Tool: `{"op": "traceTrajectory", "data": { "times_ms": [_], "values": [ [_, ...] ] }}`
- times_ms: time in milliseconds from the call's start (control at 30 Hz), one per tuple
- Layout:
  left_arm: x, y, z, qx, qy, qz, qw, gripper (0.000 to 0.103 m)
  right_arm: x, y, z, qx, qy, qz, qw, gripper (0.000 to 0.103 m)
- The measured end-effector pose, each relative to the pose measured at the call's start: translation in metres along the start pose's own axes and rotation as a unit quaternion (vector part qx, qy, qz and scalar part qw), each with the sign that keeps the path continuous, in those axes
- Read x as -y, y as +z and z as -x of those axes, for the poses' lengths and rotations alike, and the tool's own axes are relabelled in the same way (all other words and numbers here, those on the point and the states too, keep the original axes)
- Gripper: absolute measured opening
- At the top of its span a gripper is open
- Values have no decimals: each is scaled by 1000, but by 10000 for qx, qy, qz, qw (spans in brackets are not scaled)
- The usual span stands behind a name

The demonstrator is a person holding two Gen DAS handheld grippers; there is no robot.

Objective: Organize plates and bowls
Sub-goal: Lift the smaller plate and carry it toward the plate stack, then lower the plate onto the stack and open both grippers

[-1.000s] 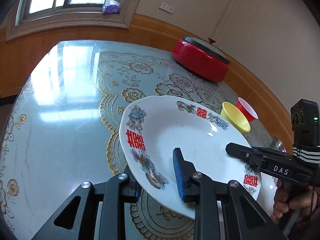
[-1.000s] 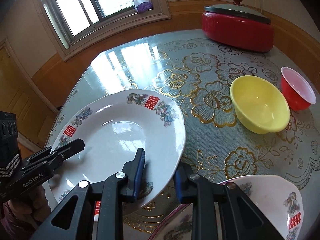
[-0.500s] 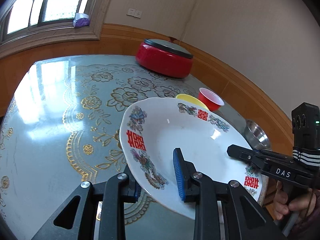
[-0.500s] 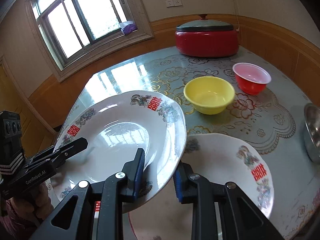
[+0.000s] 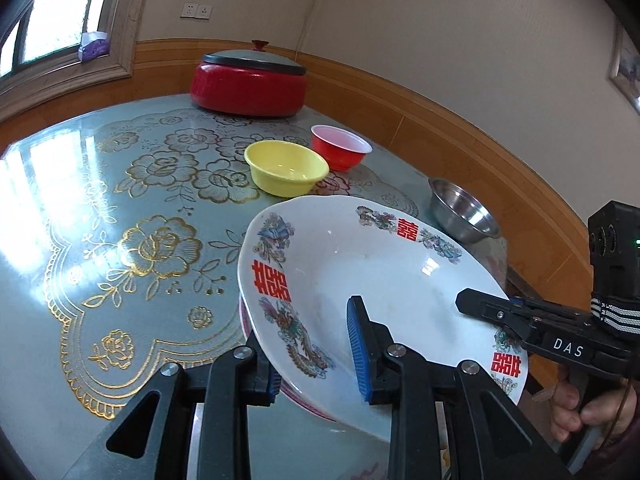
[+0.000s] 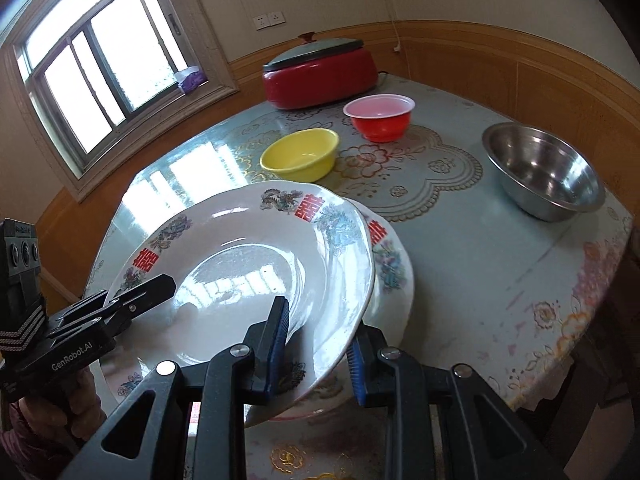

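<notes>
Left wrist view: my left gripper (image 5: 316, 350) fingers clamp near rim of white plate (image 5: 384, 276), one pad above, one below. Right gripper (image 5: 486, 306) pinches far rim. Yellow bowl (image 5: 286, 166), red bowl (image 5: 340, 152), steel bowl (image 5: 464, 212) sit beyond on table (image 5: 80, 208).

Right wrist view: my right gripper (image 6: 318, 346) fingers clamp same plate, tilted, directly above second plate (image 6: 390, 258).

Round table (image 5: 60, 208) under a glossy pale blue-green cover printed with gold flowers. At its far edge, a red lidded cooker (image 5: 248, 86) with a grey lid and red knob; window (image 6: 100, 72) behind, a purple packet (image 6: 191, 79) on its sill. Double wall socket (image 5: 196, 11) on the cream wall, orange wood panelling (image 6: 520, 76) below it.
</notes>
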State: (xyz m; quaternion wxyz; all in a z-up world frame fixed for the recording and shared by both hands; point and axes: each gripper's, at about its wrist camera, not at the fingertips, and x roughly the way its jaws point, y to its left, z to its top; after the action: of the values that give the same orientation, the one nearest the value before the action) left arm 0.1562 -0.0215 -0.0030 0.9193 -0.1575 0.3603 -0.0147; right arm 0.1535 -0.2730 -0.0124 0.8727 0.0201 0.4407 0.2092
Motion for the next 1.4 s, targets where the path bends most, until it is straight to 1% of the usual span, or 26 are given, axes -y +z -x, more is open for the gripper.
{"op": "traceTrajectory", "data": {
  "times_ms": [133,267,367,467,667,800,833,900,967,1067,1133,1167,1233,1300,1333,1400],
  "values": [
    [6,-5,-14,-149,14,-25,9999,31,11,-5,-3,-46,-109,-88,9999,27],
    [5,-7,-23,-215,103,2,9997,31,12,-7,-10,-75,-120,-83,9999,27],
    [1,-8,-30,-289,179,45,9994,31,9,-7,-15,-42,-231,92,9997,28],
    [1,-7,-32,-264,237,4,9994,32,7,-5,-19,-13,-313,219,9993,29],
    [2,-6,-35,-312,234,-68,9992,34,5,-3,-20,103,-497,417,9978,32],
    [2,-4,-34,-485,93,-53,9988,39,8,-2,-19,131,-493,353,9981,32],
    [3,-4,-33,-522,98,-93,9985,40,7,-2,-19,149,-559,385,9976,32],
    [5,-4,-33,-582,75,-156,9982,41,4,-3,-21,146,-821,539,9951,33],
    [8,-5,-33,-593,113,-256,9978,41,3,-7,-22,145,-916,650,9936,33],
    [10,-4,-33,-649,191,-354,9971,42,-5,-10,-19,255,-1045,867,9904,33],
    [12,-3,-33,-660,322,-435,9964,45,-9,-10,-20,220,-1138,965,9886,33],
    [13,-3,-32,-679,331,-448,9961,46,-10,-11,-20,224,-1205,1017,9872,33],
    [12,-5,-27,-671,275,-422,9965,53,-12,-13,-22,181,-1358,1091,9845,33],
    [11,-7,-21,-652,231,-389,9968,55,-11,-14,-22,157,-1363,1033,9851,33],
    [10,-8,-18,-637,243,-381,9969,58,-10,-14,-22,151,-1393,988,9852,34],
    [5,-13,-17,-684,297,-295,9968,60,-9,-13,-21,173,-1310,913,9870,34]
  ]
}}
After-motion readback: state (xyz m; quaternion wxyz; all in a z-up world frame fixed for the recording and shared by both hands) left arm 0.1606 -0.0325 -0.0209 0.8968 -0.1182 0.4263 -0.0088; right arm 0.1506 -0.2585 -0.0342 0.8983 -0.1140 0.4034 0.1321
